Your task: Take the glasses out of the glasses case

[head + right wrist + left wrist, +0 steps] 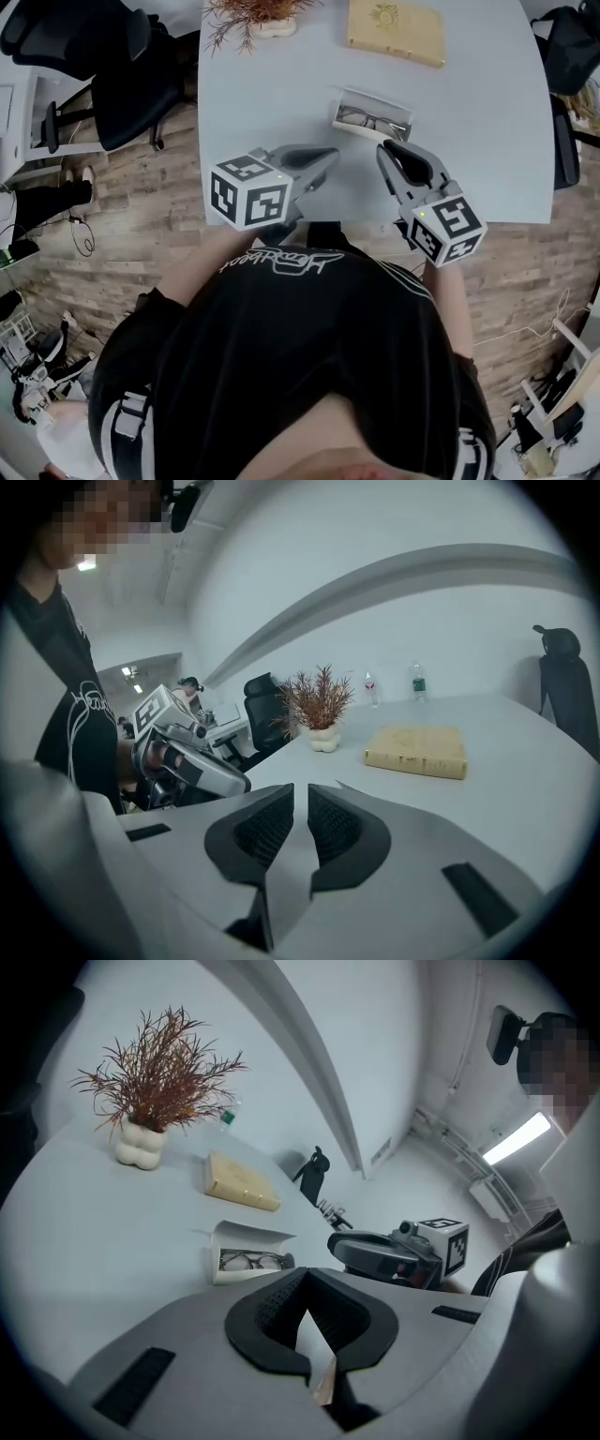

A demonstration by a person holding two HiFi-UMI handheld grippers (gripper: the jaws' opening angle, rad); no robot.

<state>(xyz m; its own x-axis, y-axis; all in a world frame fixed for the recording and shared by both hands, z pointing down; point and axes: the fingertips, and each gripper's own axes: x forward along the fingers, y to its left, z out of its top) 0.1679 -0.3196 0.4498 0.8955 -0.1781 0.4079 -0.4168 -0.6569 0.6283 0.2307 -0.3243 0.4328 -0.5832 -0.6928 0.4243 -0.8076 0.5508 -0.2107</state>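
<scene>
I am holding both grippers low over the near edge of the white table (487, 141), close to the body. The left gripper (328, 159) is pointing toward two o'clock with its dark pads meeting at the tips and nothing caught in them. The right gripper (386, 148) is pointing toward eleven o'clock, its pads showing only a thin slit in its own view, with nothing in the slit. The two tips are sitting near each other but apart, neither one touching anything on the table.

Just beyond them, at twelve o'clock, the glasses case (375, 97) is lying open on the table, its white lid flap standing up on the far side. The glasses (370, 120) are lying inside it, thin dark frame folded, lenses facing up. The left gripper view is showing the same case (246, 1237) at eleven o'clock, ahead of the jaws and apart from them.

Farther back, at about one o'clock, a yellowish book (397, 30) is lying flat. At eleven o'clock, by the far edge, a reddish dried plant (253, 11) is standing in a small white vase (139, 1144). Off the table, at nine o'clock, a black office chair (131, 89) is standing on the wooden floor.
</scene>
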